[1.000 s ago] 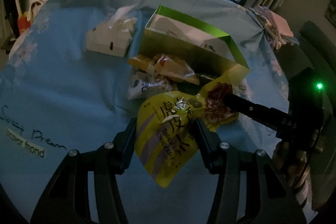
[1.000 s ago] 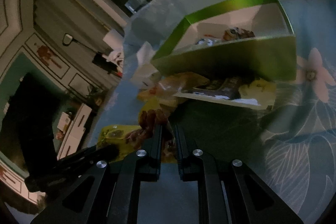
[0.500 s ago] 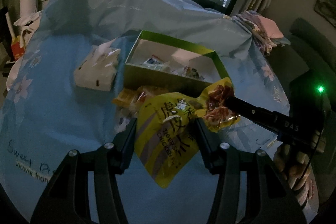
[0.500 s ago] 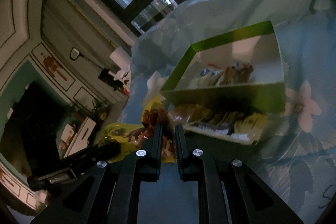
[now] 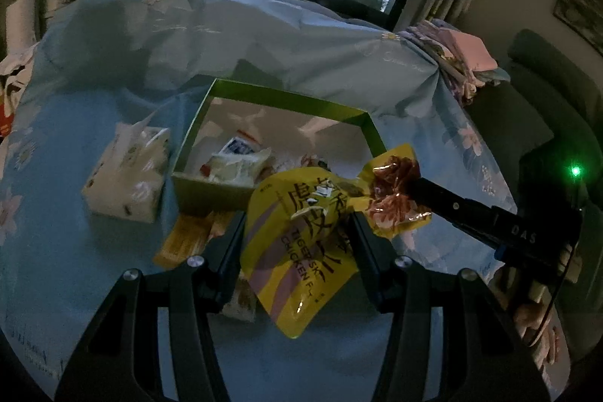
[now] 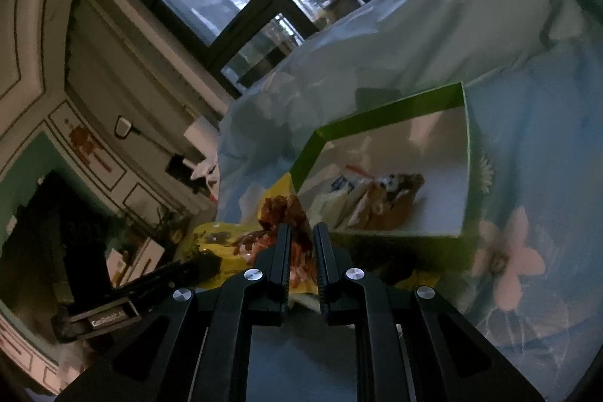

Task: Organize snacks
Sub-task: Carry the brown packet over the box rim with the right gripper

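The yellow snack pouch (image 5: 301, 243) hides much of the loose packets (image 5: 188, 240) on the blue flowered cloth (image 5: 75, 145), and the dim light leaves the wrappers inside the green box (image 5: 286, 100) hard to read. Against a second ago both grippers and the pouch have risen, so the box's inside now shows. The left gripper (image 5: 297, 236) clamps the pouch's body above the box's near wall, the right gripper (image 6: 301, 236) is pinched on its crumpled top corner, and a tissue pack (image 5: 124, 176) sits left of the box.
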